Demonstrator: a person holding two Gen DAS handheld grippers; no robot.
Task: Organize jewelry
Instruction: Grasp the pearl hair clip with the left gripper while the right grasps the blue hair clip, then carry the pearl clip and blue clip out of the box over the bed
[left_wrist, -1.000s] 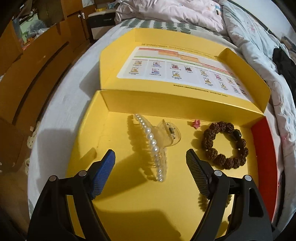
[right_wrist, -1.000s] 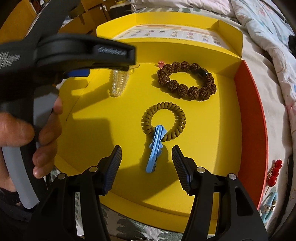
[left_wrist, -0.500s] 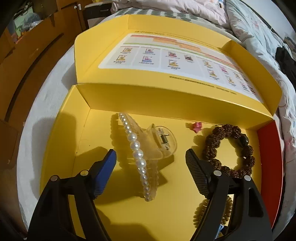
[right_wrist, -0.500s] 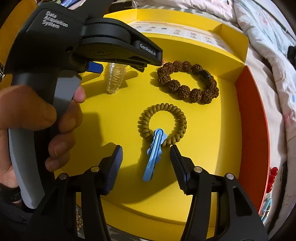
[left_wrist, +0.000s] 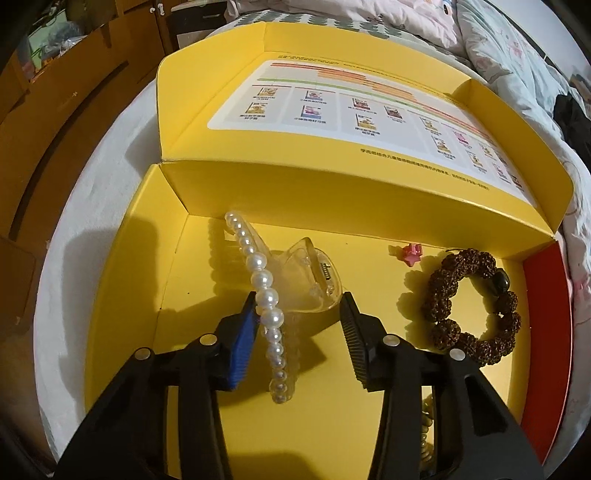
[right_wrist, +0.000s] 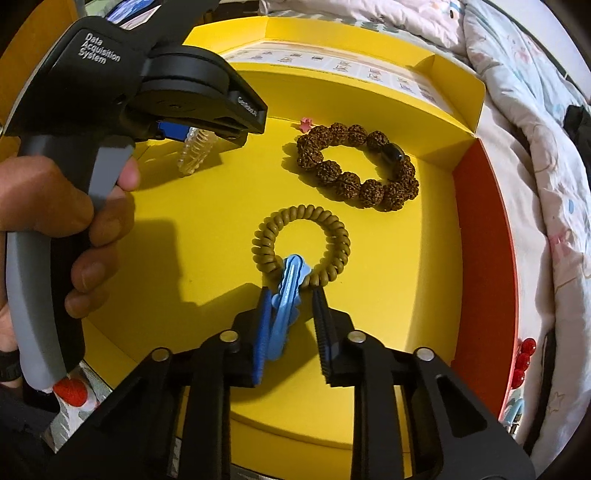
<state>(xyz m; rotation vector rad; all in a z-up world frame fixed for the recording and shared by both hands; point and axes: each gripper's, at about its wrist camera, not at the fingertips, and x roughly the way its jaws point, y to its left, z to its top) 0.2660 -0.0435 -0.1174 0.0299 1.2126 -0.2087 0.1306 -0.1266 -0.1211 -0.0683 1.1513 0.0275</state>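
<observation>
In the left wrist view, the left hand-held gripper (left_wrist: 299, 332) stands apart around the pearl hair claw (left_wrist: 266, 291) at frame centre, inside the yellow box (left_wrist: 122, 280). In the right wrist view, the right hand-held gripper (right_wrist: 291, 332) brackets the blue clip (right_wrist: 286, 302) at lower centre, fingers apart, touching the coil hair tie (right_wrist: 301, 245).

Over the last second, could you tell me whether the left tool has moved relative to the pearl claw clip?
Yes. The left tool has advanced toward the yellow box's back wall, now straddling the pearl claw clip.

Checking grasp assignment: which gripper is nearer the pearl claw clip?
Left. The left gripper straddles the pearl claw clip; the right gripper is around the blue clip, well away.
</observation>
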